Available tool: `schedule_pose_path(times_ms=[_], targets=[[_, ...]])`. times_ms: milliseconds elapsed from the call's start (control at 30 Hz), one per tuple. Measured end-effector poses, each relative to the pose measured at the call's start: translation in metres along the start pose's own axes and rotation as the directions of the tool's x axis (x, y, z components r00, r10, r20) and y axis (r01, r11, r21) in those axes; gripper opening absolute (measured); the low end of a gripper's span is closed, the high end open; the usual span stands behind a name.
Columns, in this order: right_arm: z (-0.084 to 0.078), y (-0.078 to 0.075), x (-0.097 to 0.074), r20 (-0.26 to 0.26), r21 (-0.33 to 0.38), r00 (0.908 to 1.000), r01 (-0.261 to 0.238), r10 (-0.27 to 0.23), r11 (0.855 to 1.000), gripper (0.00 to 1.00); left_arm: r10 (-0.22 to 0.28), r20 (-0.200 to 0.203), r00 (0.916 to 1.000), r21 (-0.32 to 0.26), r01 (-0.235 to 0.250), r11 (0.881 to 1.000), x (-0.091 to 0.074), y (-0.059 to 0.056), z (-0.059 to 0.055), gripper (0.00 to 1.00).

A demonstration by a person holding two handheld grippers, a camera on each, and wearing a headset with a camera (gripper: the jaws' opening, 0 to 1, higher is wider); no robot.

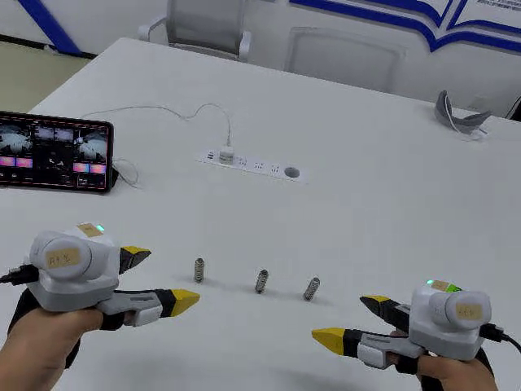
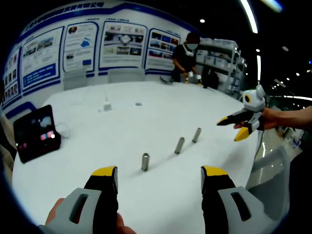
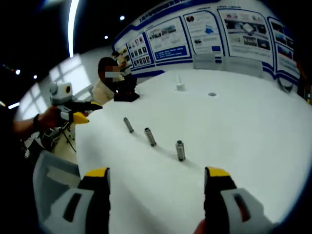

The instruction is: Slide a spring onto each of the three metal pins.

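**Springs look seated: check all three**

Your left hand-held gripper (image 1: 167, 277) and right hand-held gripper (image 1: 342, 319) both gape empty, flanking the three pins (image 1: 261, 281), which stand in a row near the desk's (image 1: 366, 147) near edge. Each pin seems to carry a spring (image 3: 180, 150) already, so next you probably only need to confirm seating.

Large white table (image 1: 383, 138) with rounded corners; two pale grey chairs (image 1: 203, 24) pushed up to its far edge, dull beige-green floor (image 1: 20, 77) beyond the left corner. White wall hung with blue-bordered display posters (image 2: 114, 44); shelving rack (image 2: 222, 51) of pale boxes to one side. Dark ceiling, one long bright strip light (image 2: 248, 17), small round downlights (image 2: 202, 21).
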State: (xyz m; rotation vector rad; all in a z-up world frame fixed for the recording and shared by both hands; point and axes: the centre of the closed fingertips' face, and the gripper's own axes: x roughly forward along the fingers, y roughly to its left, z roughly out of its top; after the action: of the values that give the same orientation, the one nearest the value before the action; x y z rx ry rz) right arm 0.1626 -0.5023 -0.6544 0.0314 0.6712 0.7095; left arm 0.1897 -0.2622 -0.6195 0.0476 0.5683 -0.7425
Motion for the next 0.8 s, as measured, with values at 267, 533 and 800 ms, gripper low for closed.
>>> schedule_pose_path(times_ms=[267, 533, 800], targets=[[-0.007, 0.003, 0.000, -0.004, 0.017, 1.0000, 0.001, -0.001, 1.000, 0.82, -0.004, -0.027, 0.9996, 0.012, 0.004, 1.000, -0.004, 0.001, -0.009, 0.72], [-0.010, 0.004, 0.000, -0.005, 0.025, 1.0000, 0.003, -0.002, 1.000, 0.84, -0.050, -0.037, 0.9981, 0.015, 0.050, 0.999, -0.005, -0.002, -0.012, 0.66], [-0.008, 0.005, 0.003, -0.007, 0.029, 1.0000, 0.001, 0.000, 1.000, 0.86, -0.084, -0.054, 0.9950, 0.011, 0.084, 0.996, -0.006, -0.003, -0.016, 0.65]])
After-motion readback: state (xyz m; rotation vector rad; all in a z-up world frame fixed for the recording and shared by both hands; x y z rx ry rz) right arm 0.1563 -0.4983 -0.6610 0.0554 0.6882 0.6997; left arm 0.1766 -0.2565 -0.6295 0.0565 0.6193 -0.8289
